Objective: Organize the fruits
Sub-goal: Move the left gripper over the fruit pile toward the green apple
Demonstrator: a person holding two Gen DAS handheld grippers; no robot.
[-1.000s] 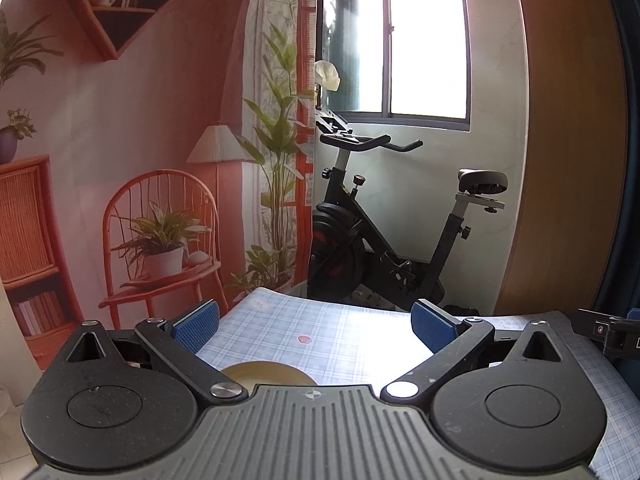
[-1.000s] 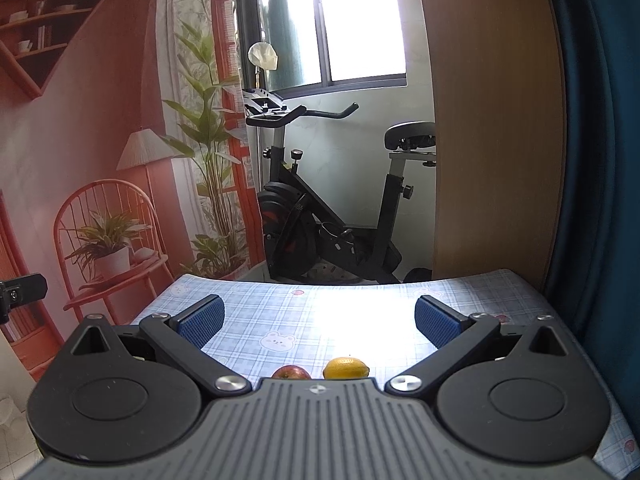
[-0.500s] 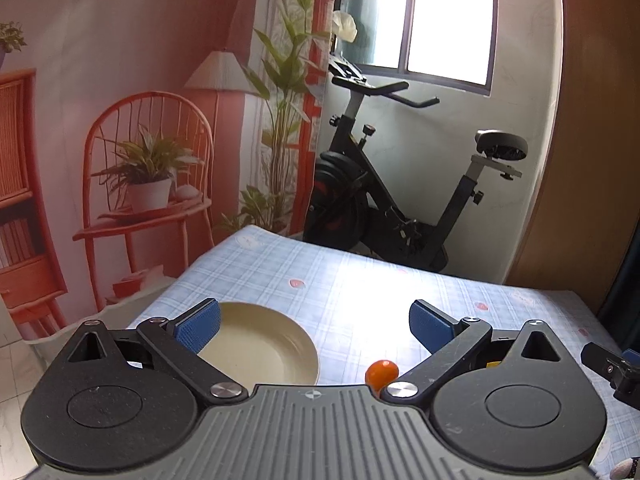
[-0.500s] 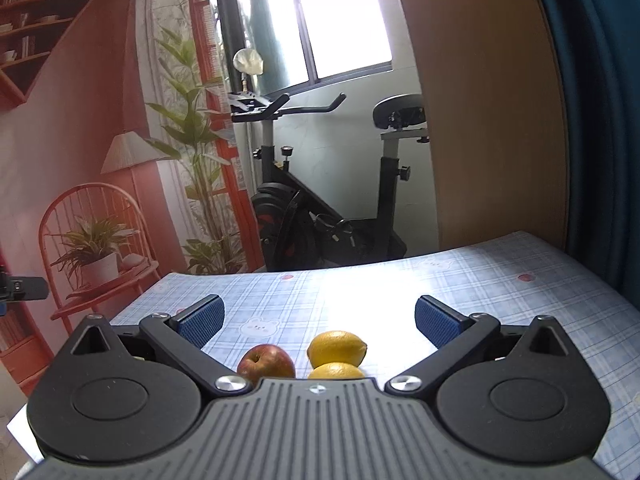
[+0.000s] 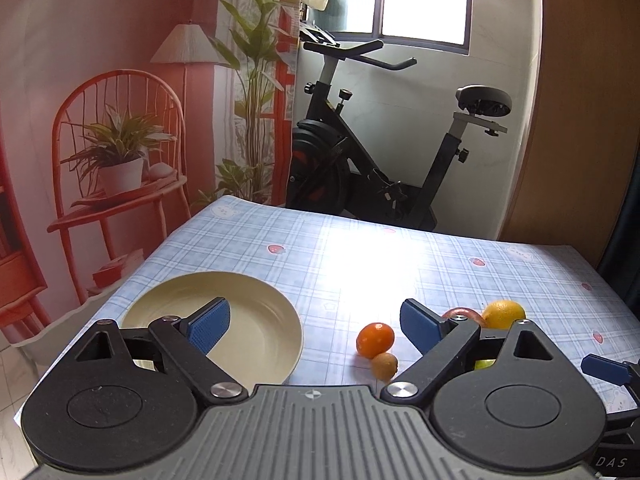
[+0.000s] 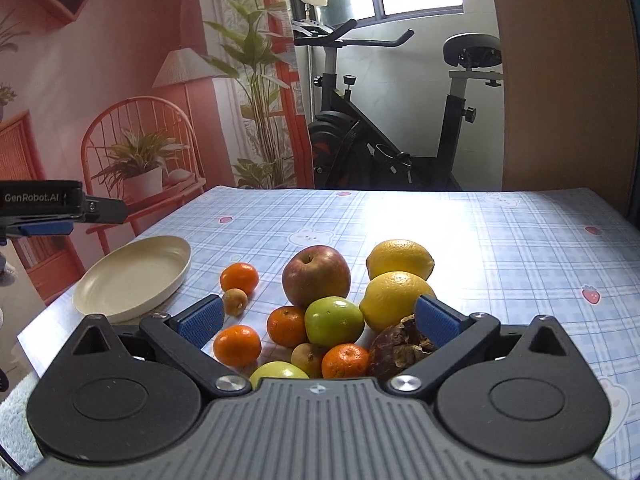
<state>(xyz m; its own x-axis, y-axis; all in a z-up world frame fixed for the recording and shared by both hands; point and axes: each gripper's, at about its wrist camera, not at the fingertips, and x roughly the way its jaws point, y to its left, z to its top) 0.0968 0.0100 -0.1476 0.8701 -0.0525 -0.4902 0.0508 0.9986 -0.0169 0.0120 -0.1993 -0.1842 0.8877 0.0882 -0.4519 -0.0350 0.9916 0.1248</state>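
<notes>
Both claws empty: right claw [image 6: 318, 320] gapes over the fruit pile, left claw [image 5: 316, 326] closing; recommend seating one mandarin [image 6: 237, 345] squarely before clamping.

Counted around the red apple [image 6: 316, 276], of which there is one: two lemons [image 6: 400, 258] just to its right; four mandarins [image 6: 239, 277], one to its left and three nearer the camera; two green apples [image 6: 334, 320] in front of it; two small tan fruits [image 6: 235, 301]; one dark wrinkled fruit [image 6: 394, 350] at front right. One cream plate [image 6: 132, 280] lies well to its left.
</notes>
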